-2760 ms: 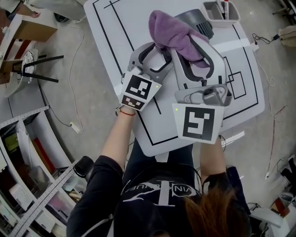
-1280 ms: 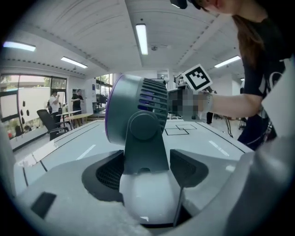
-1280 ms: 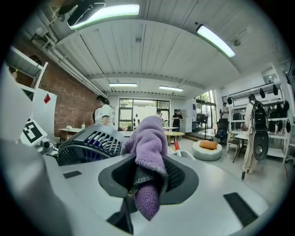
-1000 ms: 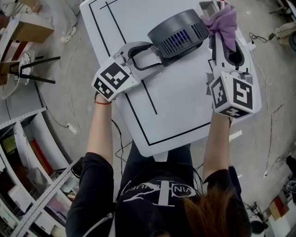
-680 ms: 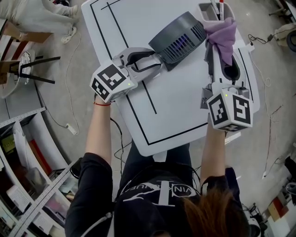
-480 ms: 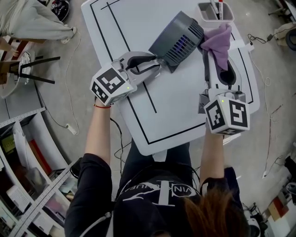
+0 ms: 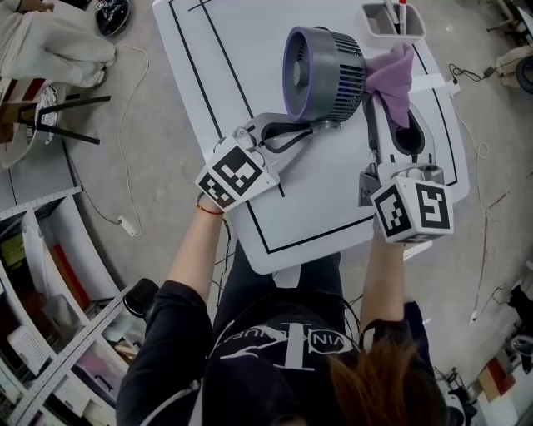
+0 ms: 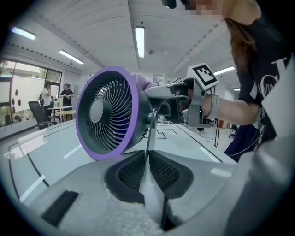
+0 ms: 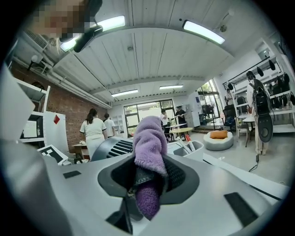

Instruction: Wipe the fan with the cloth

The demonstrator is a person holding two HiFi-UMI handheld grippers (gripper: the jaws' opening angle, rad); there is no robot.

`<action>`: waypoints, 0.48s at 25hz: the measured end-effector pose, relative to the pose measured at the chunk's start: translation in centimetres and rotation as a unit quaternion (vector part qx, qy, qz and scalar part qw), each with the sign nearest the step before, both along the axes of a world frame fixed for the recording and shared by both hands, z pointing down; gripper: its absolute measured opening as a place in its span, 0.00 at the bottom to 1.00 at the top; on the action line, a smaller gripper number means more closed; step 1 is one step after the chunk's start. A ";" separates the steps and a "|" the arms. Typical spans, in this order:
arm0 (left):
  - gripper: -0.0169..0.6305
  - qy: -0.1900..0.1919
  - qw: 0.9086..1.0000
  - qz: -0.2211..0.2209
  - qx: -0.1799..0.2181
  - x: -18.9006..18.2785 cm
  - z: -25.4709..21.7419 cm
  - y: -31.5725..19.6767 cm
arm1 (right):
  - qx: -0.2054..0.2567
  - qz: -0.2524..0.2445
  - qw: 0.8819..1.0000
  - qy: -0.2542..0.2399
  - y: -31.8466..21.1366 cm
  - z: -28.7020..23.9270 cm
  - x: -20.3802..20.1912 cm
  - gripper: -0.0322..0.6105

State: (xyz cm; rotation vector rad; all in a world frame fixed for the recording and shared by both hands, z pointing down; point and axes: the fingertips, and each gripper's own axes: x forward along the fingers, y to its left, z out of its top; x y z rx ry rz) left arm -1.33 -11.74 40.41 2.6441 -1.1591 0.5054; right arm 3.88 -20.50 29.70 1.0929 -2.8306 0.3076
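Note:
A grey fan [image 7: 321, 71] with a purple rim stands upright on the white table [image 7: 241, 50], its front facing left. My left gripper [image 7: 310, 127] reaches in from the lower left, its jaws closing on the fan's thin metal stand [image 8: 150, 131]. The left gripper view shows the pads of the left gripper [image 8: 148, 156] pressed on that strip, with the fan [image 8: 108, 117] just beyond. My right gripper [image 7: 376, 98] is shut on a purple cloth [image 7: 391, 75], which lies against the fan's rear grille. In the right gripper view the cloth [image 9: 148, 138] bulges out of the right gripper [image 9: 148, 177], beside the fan [image 9: 113, 147].
A grey tray with pens [image 7: 393, 18] sits at the table's far right corner, just behind the cloth. Black lines are marked on the tabletop. Shelving [image 7: 50, 316] and a floor cable [image 7: 125, 220] lie to the left. People stand far off in the room.
The fan went from lying tilted on the table to standing upright. My left gripper slid right and closed on its stand. The right gripper with the cloth came up against the fan's back.

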 end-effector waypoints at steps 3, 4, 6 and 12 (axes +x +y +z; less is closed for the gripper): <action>0.07 -0.002 1.000 -0.017 -0.002 0.6 0.0 -0.3 | -0.006 -0.003 1.000 -0.011 -0.2 0.0 0.0 0.26; 0.07 -0.001 1.000 -0.025 -0.002 0.8 0.0 -0.3 | -0.004 -0.003 1.000 -0.011 -0.2 -0.1 0.0 0.26; 0.07 -0.001 0.999 -0.042 -0.003 1.0 0.1 -0.3 | 0.016 -0.002 1.000 -0.006 0.1 -0.5 0.1 0.26; 0.08 -0.006 0.997 -0.081 -0.002 1.0 0.4 -0.5 | 0.077 -0.048 0.996 -0.021 2.9 -3.2 0.1 0.26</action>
